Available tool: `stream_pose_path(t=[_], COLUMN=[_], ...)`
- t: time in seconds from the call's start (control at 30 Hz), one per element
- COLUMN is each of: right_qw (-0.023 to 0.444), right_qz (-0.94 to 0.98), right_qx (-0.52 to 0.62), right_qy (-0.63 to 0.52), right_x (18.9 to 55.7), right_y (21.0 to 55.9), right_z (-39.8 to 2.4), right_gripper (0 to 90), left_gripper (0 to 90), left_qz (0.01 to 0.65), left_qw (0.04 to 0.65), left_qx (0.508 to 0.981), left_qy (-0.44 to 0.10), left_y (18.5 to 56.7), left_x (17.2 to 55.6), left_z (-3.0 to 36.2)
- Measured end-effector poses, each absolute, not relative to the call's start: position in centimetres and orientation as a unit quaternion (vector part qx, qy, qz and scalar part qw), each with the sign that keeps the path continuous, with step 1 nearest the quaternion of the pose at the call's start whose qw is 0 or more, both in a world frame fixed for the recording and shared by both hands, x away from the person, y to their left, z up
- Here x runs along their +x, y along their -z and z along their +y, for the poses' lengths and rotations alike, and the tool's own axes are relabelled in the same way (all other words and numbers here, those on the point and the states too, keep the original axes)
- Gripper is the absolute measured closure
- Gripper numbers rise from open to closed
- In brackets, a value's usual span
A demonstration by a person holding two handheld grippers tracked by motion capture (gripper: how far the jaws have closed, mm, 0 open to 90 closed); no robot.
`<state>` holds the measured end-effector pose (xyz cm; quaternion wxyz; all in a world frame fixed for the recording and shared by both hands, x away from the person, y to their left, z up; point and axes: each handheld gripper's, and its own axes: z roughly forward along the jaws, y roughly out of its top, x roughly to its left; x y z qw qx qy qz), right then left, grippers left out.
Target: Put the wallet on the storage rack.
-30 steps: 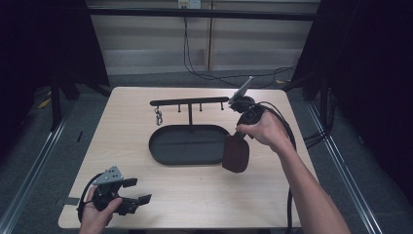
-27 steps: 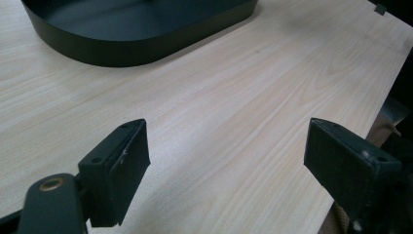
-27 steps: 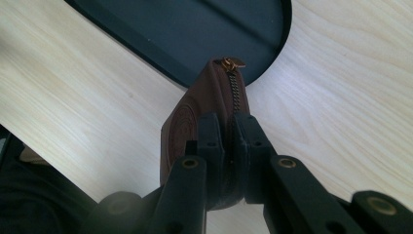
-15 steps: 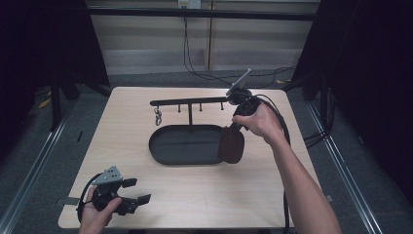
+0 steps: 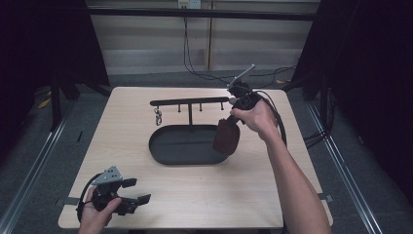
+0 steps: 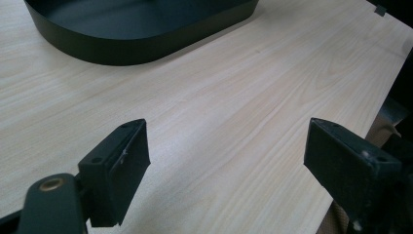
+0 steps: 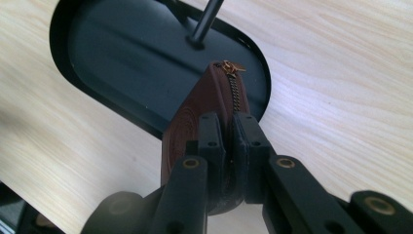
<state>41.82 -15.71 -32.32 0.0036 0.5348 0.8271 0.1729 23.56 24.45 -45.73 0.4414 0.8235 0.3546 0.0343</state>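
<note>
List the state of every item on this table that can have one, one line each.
Brown zip pouch: zipped shut, clamped in the right tongs, held above the tray's right end.
Black oval tray: empty, flat on the table.
Hook rack: upright in the tray; a small metal clip hangs near its left end, other pegs bare.
Left tongs: jaws wide open, nothing between them, low over the table.
</note>
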Motion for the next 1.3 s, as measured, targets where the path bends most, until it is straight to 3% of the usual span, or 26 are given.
stream_pose_path(t=[0.7, 1.3], right_qw=[-0.013, -0.01], right_qz=[0.798, 0.755], right_qx=[0.562, 0.6], right_qy=[-0.217, -0.265], right_x=[42.9, 43.2], right_y=[35.2, 39.8], right_z=[-16.1, -17.3], right_gripper=[83.3, 83.3], left_gripper=[16.6, 16.6], left_qz=[0.355, 0.355], left_qw=[0.442, 0.437], left_qx=[0.823, 0.826], left_qy=[-0.036, -0.039], left_y=[45.7, 45.8], left_x=[23.5, 23.5], left_z=[24.6, 24.4])
